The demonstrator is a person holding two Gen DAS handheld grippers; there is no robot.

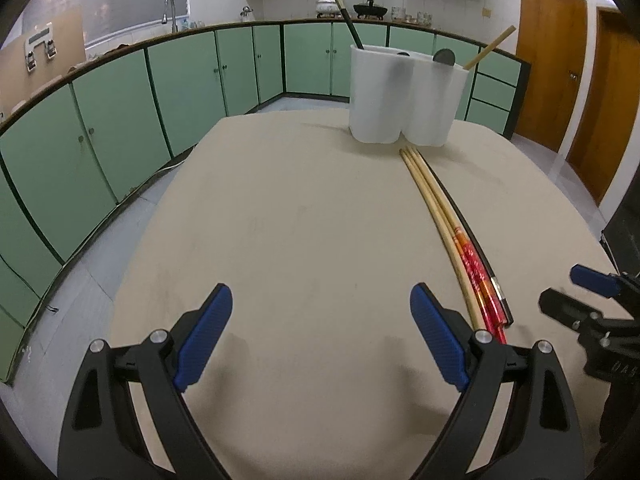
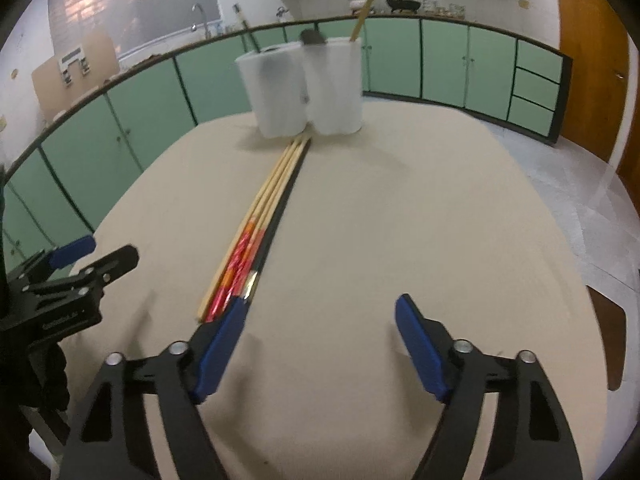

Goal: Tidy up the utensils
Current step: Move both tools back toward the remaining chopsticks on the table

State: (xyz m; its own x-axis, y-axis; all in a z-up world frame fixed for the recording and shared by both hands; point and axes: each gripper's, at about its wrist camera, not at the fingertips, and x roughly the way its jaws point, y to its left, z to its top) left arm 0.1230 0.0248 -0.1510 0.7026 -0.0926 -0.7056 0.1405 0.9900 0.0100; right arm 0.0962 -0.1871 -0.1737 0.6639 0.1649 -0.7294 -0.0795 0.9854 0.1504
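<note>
A white two-part utensil holder stands at the table's far side, with a dark chopstick, a wooden chopstick and a grey utensil end sticking out of it. It also shows in the right wrist view. A bundle of chopsticks lies on the table: wooden, red-patterned and black ones, tips towards the holder. My left gripper is open and empty, left of the bundle. My right gripper is open and empty, its left finger at the bundle's near end.
The beige table has rounded edges. Green kitchen cabinets with a sink run along the far walls. Wooden doors stand at the right. My right gripper shows at the left wrist view's right edge.
</note>
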